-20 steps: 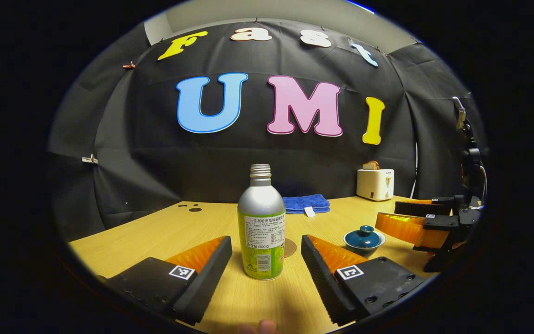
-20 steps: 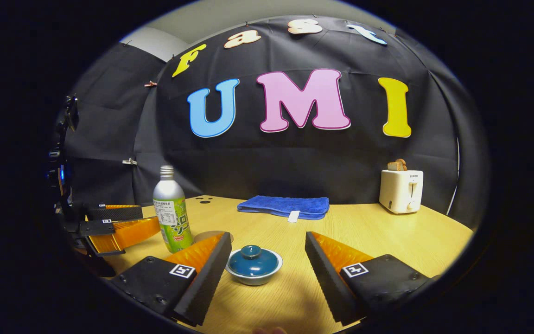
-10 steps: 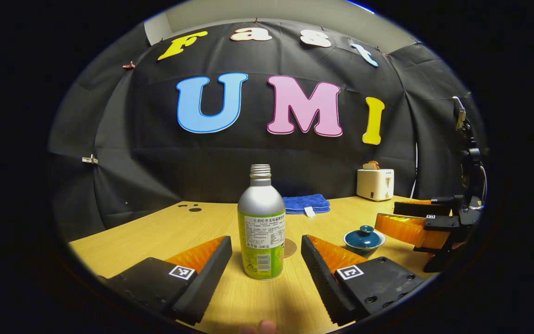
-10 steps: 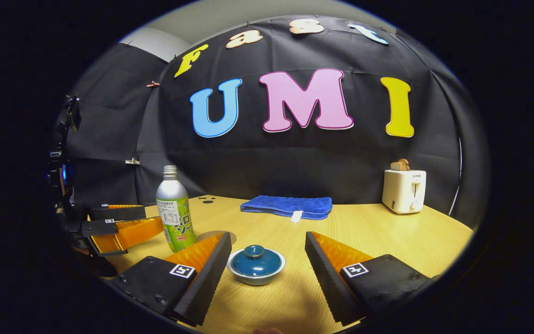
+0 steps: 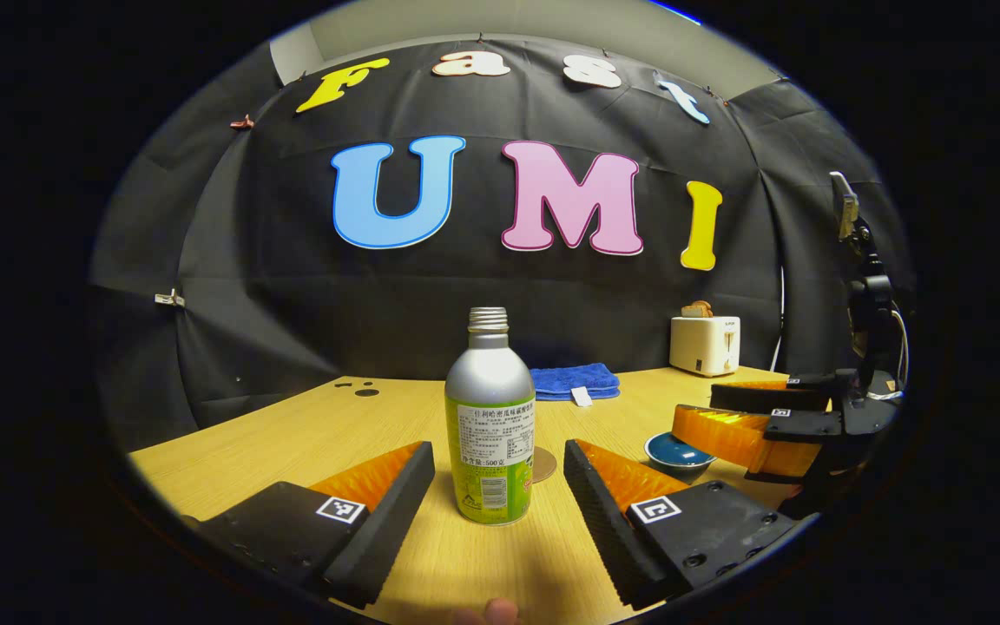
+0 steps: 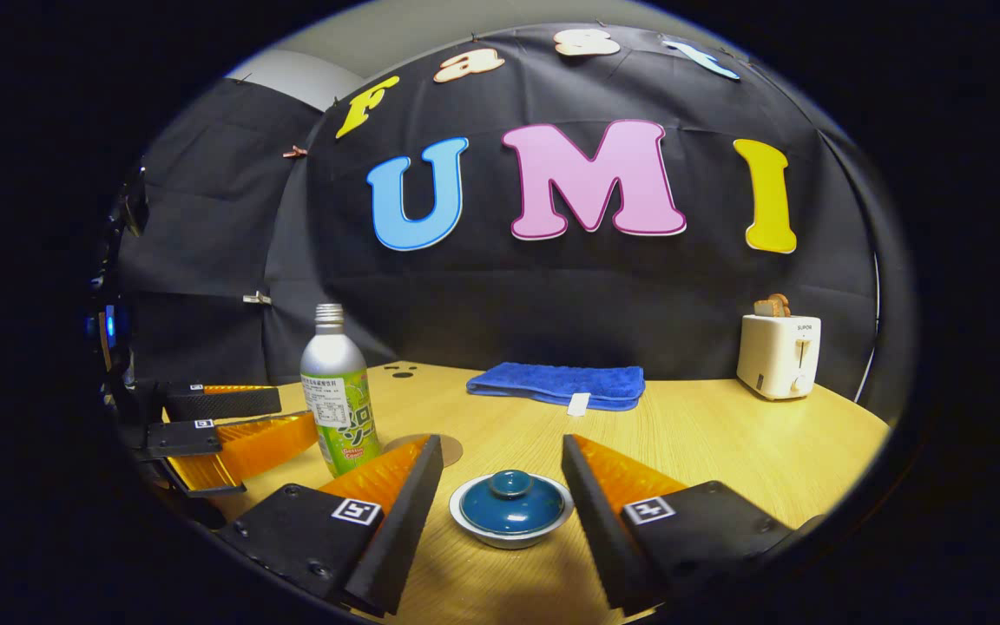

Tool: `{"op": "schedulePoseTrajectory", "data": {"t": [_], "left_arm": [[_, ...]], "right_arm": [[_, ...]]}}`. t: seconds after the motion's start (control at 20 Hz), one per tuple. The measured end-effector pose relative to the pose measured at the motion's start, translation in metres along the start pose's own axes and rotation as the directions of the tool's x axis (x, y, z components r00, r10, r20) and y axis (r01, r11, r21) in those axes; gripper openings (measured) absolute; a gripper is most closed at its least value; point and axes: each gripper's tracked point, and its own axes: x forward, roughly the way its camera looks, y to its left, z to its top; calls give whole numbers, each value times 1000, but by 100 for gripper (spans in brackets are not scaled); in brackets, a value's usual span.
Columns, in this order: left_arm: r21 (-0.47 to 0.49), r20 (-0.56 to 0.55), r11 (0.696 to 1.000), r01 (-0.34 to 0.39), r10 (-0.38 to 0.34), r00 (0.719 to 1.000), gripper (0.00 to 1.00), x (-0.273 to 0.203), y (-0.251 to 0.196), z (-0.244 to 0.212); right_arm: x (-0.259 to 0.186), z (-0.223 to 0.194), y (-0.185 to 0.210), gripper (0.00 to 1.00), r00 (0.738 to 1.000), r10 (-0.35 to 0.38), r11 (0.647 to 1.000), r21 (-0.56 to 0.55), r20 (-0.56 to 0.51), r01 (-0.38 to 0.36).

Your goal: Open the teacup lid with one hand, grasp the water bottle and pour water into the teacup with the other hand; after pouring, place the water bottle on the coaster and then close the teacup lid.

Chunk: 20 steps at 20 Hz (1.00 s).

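Left gripper [image 5: 498, 464]: jaws wide apart, straddling the water bottle [image 5: 490, 434] with no contact. Bottle is upright on the table [image 5: 292, 434], cap off, threaded neck bare. Its label print is too small to make out.

Right gripper [image 6: 500, 464]: jaws apart, one either side of the teacup [image 6: 510, 510], not touching. Teacup lid [image 6: 510, 499] sits on the cup.

Coaster [image 6: 424, 448] lies just behind the bottle, partly hidden by the bottle and a finger.

Counts: one bottle, one cup, one lid, one coaster.

Farther back: one folded blue towel [image 6: 559, 384] with a white tag; one white toaster [image 6: 778, 354] with bread in the slot, front marking too small to make out.
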Motion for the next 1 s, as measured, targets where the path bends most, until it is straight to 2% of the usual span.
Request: {"op": "schedulePoseTrajectory", "data": {"t": [0.05,0.25,0.3,0.35,0.45,0.55,0.6,0.65,0.7,0.85,1.0], "left_arm": [[0,0,1000,0,0,1000,95,0,0,0],[0,1,1000,0,0,1000,96,0,0,-1],[0,0,1000,0,0,1000,96,0,-1,0],[0,0,1000,1,-1,1000,95,0,-1,0],[0,0,1000,3,-3,1000,95,0,-1,0],[0,0,1000,3,-3,1000,95,0,-1,-1],[0,0,1000,3,-3,1000,95,0,-1,0],[0,0,1000,3,-3,1000,95,0,-1,0],[1,0,1000,3,-3,1000,95,0,-1,0],[0,0,1000,3,-3,1000,95,0,-1,0],[1,-1,1000,6,-6,1000,95,1,-2,0]], "right_arm": [[2,-5,-1,82,1000,-6,1000,2,-29,6],[12,-26,-3,78,987,-16,1000,10,-160,17],[13,-27,-4,59,985,-17,1000,10,-174,19],[15,-27,-4,64,984,-21,1000,6,-180,22],[14,-25,-4,63,984,-28,1000,-9,-178,27],[14,-25,-3,55,986,-27,1000,-8,-165,26],[14,-23,-8,42,986,-41,999,-4,-159,41],[13,-23,-9,40,987,-48,999,-2,-153,48],[13,-23,-8,27,987,-47,999,3,-154,48],[10,-17,-8,30,992,-43,999,0,-122,43],[3,-4,-10,30,998,-52,999,4,-34,52]]}}
